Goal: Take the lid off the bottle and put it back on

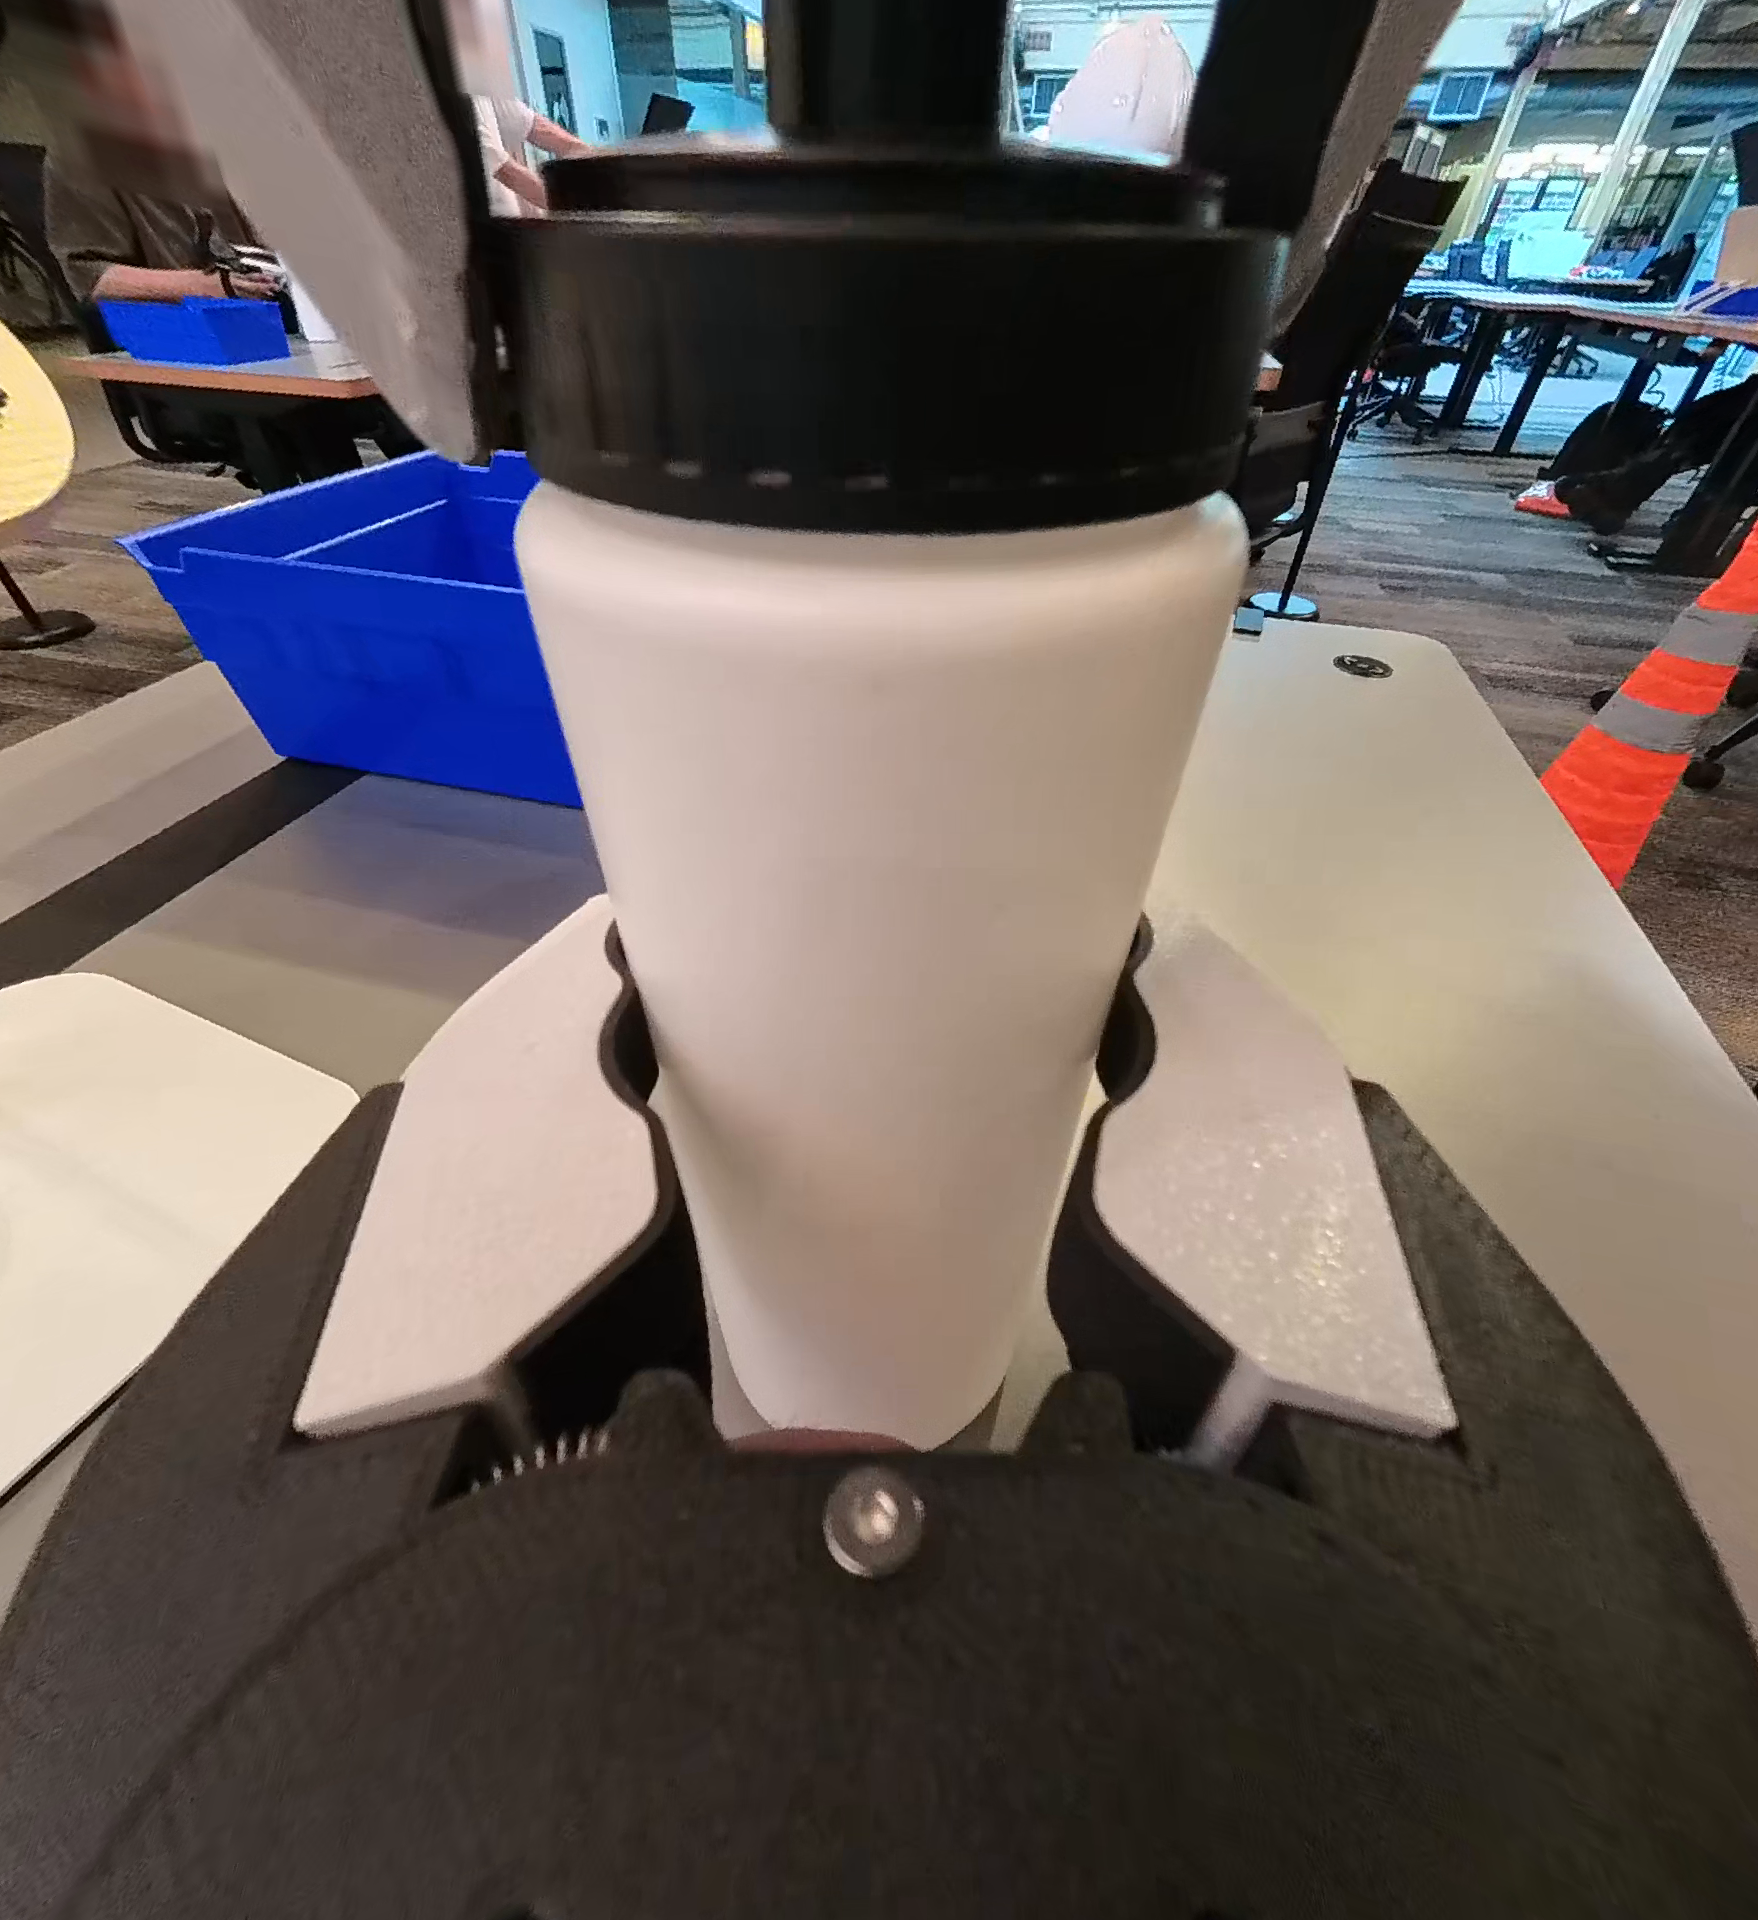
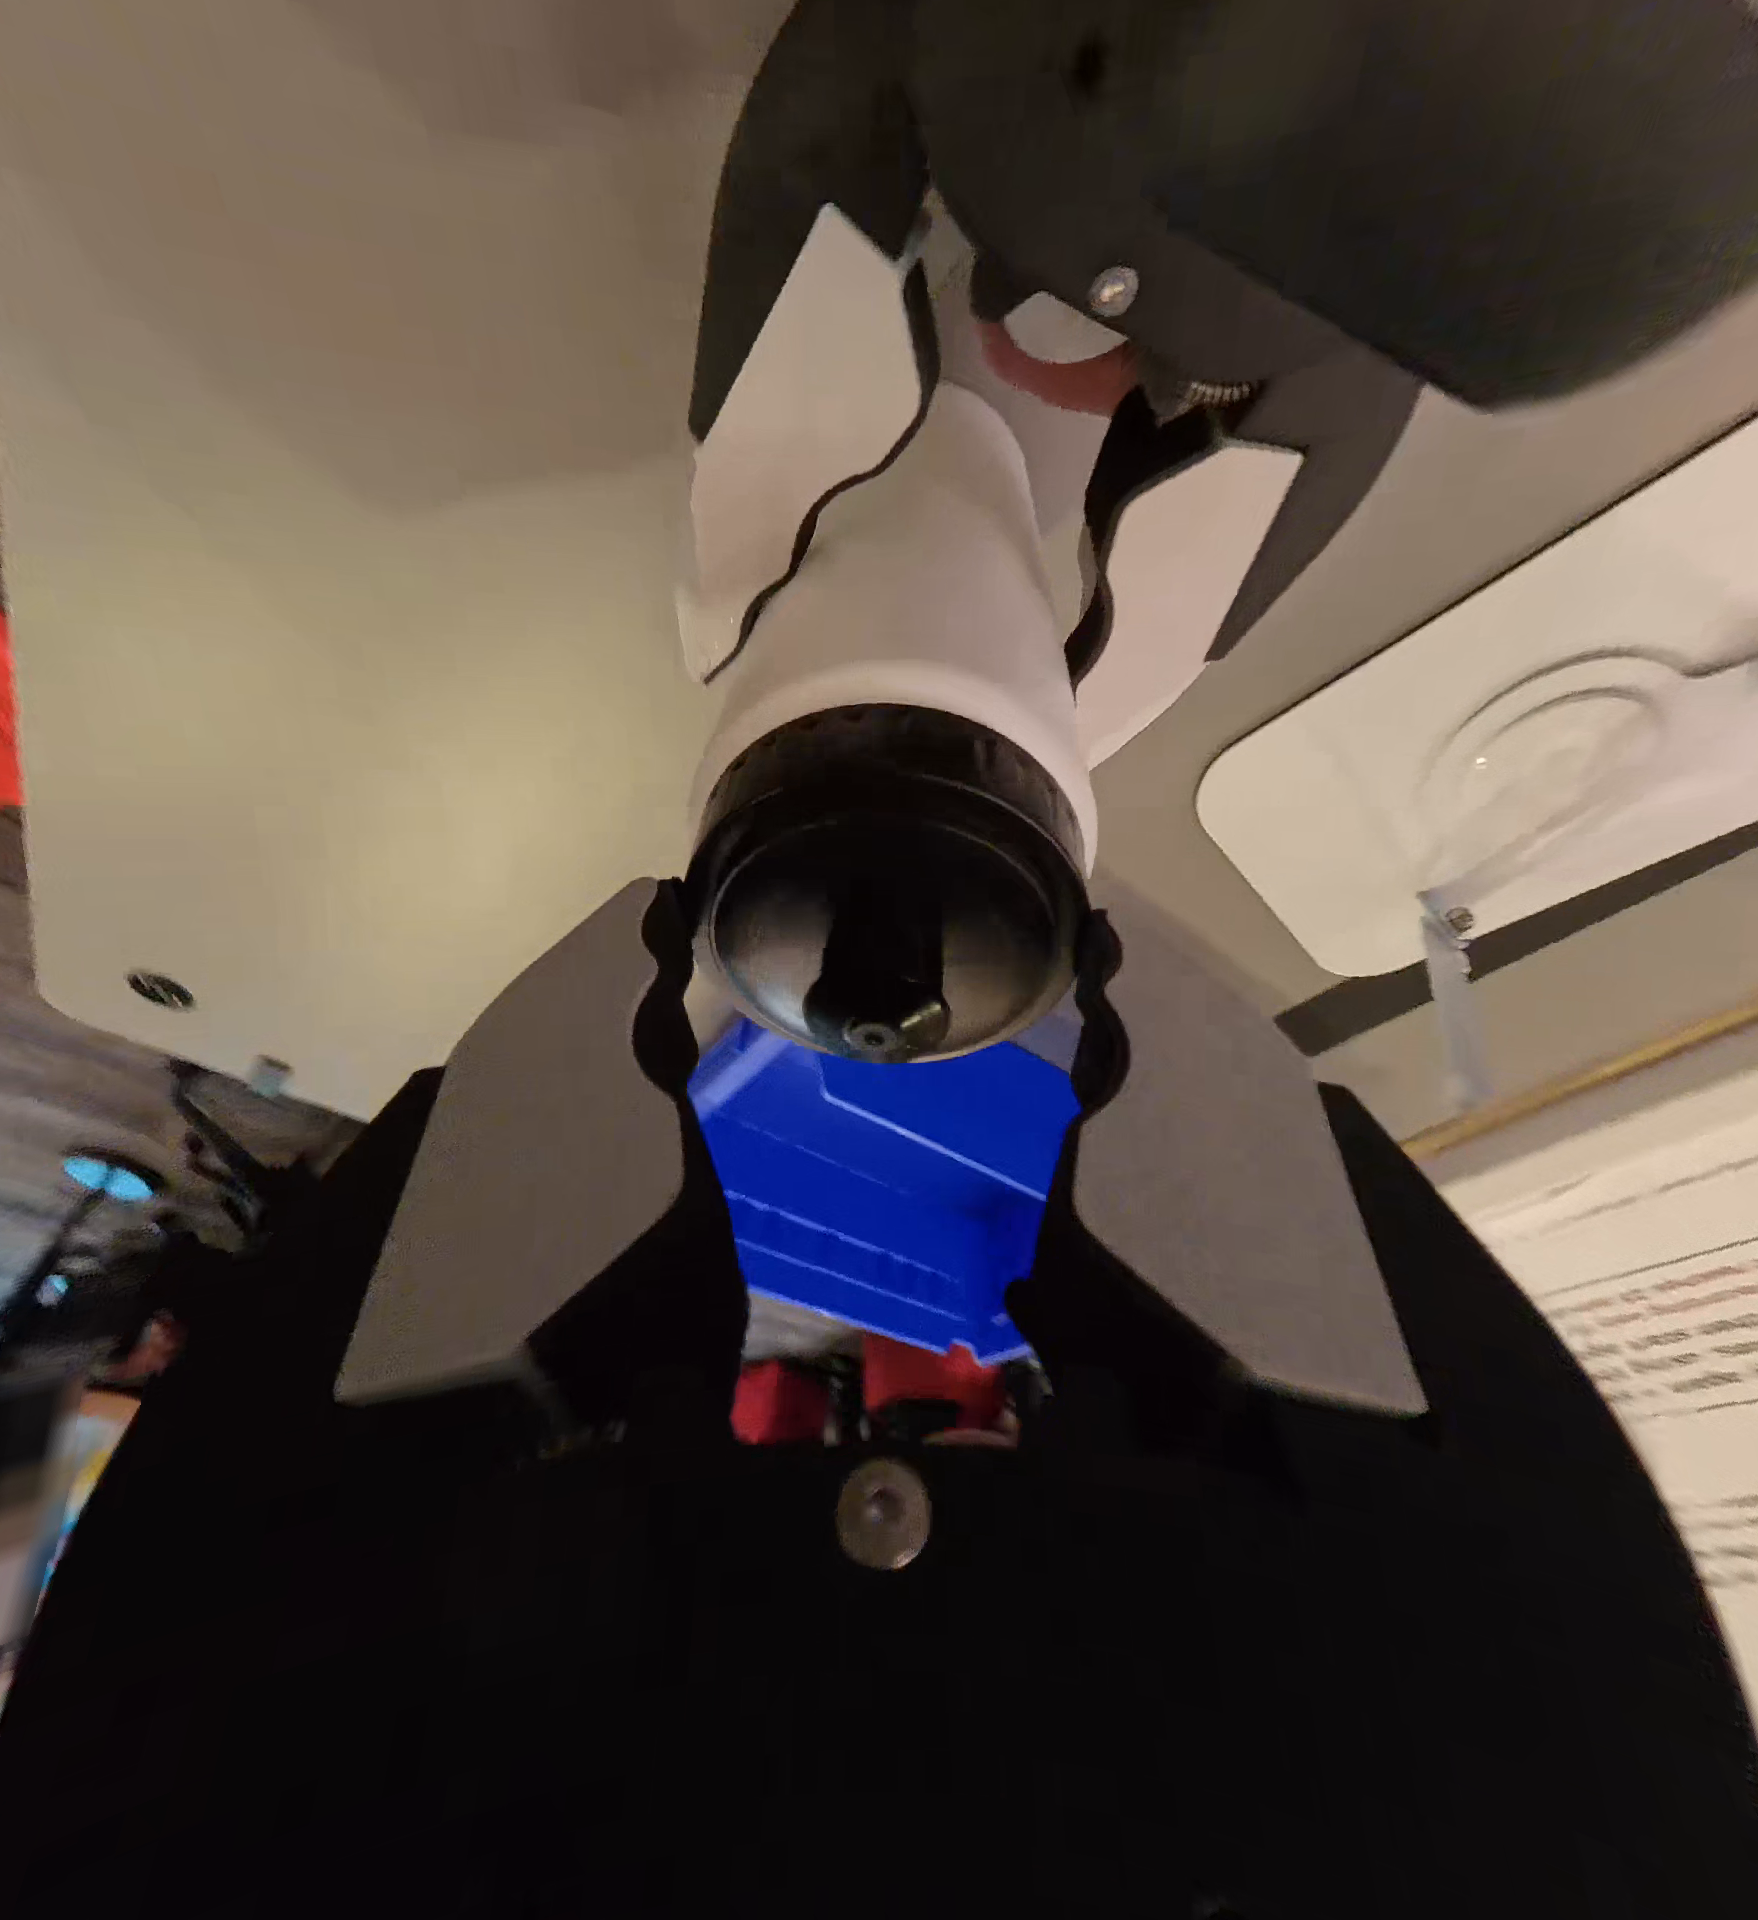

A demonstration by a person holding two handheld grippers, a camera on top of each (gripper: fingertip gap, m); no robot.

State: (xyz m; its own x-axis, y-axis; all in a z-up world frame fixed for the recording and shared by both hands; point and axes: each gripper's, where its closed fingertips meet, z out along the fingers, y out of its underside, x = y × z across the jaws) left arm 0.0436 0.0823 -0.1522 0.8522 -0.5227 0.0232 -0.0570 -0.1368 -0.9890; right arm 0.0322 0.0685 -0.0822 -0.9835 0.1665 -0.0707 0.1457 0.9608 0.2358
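Left tool (image 1: 880,1039) clamped on the white bottle (image 1: 885,831); right tool (image 2: 880,987) closed around its black lid (image 2: 890,894), blue bin (image 1: 366,634) behind on the tabletop (image 1: 1374,883).

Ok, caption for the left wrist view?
Left gripper clamps upright white bottle, black lid on, blue bin behind.

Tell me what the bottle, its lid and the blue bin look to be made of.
Bottle: matte white, smooth and even with no glare, likely powder-coated metal, possibly plastic.
Lid: black plastic by its look, ribbed around the side, its domed top glossy in the right wrist view.
Blue bin: moulded plastic, slightly shiny, thin stepped walls.
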